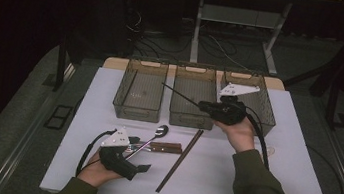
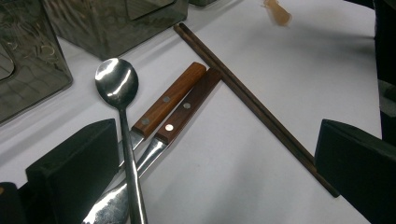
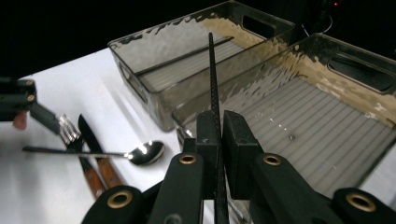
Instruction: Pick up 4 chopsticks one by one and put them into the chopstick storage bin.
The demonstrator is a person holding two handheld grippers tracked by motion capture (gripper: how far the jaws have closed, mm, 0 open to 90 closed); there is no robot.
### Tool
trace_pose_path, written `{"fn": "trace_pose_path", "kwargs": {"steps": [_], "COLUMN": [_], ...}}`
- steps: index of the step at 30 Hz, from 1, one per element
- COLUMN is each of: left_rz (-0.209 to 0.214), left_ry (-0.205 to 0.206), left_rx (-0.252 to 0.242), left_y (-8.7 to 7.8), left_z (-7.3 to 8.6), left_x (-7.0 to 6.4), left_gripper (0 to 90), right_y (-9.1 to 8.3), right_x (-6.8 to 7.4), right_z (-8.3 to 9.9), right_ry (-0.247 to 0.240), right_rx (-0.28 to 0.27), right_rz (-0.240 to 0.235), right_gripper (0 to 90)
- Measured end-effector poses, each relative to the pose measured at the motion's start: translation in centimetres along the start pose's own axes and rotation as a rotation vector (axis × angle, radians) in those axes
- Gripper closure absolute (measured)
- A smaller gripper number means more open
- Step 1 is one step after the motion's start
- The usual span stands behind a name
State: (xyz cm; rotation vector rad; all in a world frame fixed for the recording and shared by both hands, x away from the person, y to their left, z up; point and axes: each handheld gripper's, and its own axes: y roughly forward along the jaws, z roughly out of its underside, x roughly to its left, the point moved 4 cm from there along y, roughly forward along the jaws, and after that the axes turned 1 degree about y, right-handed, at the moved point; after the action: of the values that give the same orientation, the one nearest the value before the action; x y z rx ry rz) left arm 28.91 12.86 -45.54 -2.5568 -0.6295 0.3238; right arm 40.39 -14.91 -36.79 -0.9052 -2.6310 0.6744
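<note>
Meanwhile, a Black Chopstick Was Held Over the Middle Bin

Overhead, the right gripper was seen raised above the table, held by a hand in an olive sleeve. Its jaws were pressed tight together on a thin black chopstick, which was pinched near one end and pointed up and to the left across the middle bin. In the right gripper view the same chopstick was shown rising straight from between the closed jaws, with the ribbed floor of the middle bin beneath it and the left bin beyond.

Three smoky translucent bins were lined up side by side at the far edge of the white table; the left bin and the right bin flanked the middle one.

The left gripper was kept low near the front left of the table, its jaws spread wide with nothing between them. Just ahead of it a steel spoon was laid across two wooden-handled utensils lying side by side and touching. A fork head could be made out in the right gripper view; what the second utensil was could not be told with certainty. A pair of brown wooden chopsticks was laid diagonally to the right of the handles, close beside them, with one end toward the bins.
</note>
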Motion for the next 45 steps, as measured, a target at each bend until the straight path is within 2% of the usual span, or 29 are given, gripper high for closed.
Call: {"fn": "trace_pose_path", "kwargs": {"steps": [21, 27, 32, 36, 41, 45], "left_rz": [-0.005, -0.003, -0.001, 0.000, 0.000, 0.000], "left_ry": [0.010, 0.015, 0.018, 0.019, 0.010, 0.022], "left_rx": [0.004, -0.001, 0.003, 0.000, -0.011, -0.002], "left_y": [0.2, 0.1, 0.1, 0.1, 0.2, 0.1], "left_z": [-0.1, -0.1, -0.1, -0.1, -0.1, -0.1], "left_x": [-0.1, -0.1, -0.1, -0.1, -0.2, -0.1], "left_gripper": [0.0, 0.0, 0.0, 0.0, 0.0, 0.0], "right_y": [5.5, 7.5, 9.3, 10.9, 13.0, 14.4], "right_x": [0.2, 0.5, 0.9, 1.5, 1.9, 2.0], "right_z": [-3.8, -5.1, -6.4, -7.4, -8.5, -9.0], "right_ry": [0.036, 0.028, 0.031, 0.015, 0.009, 0.014], "right_rx": [0.020, 0.037, 0.043, 0.057, 0.075, 0.094], "right_rz": [0.056, 0.082, 0.083, 0.079, 0.100, 0.122], "right_gripper": [84.4, 84.4, 84.4, 84.4, 84.5, 84.4]}}
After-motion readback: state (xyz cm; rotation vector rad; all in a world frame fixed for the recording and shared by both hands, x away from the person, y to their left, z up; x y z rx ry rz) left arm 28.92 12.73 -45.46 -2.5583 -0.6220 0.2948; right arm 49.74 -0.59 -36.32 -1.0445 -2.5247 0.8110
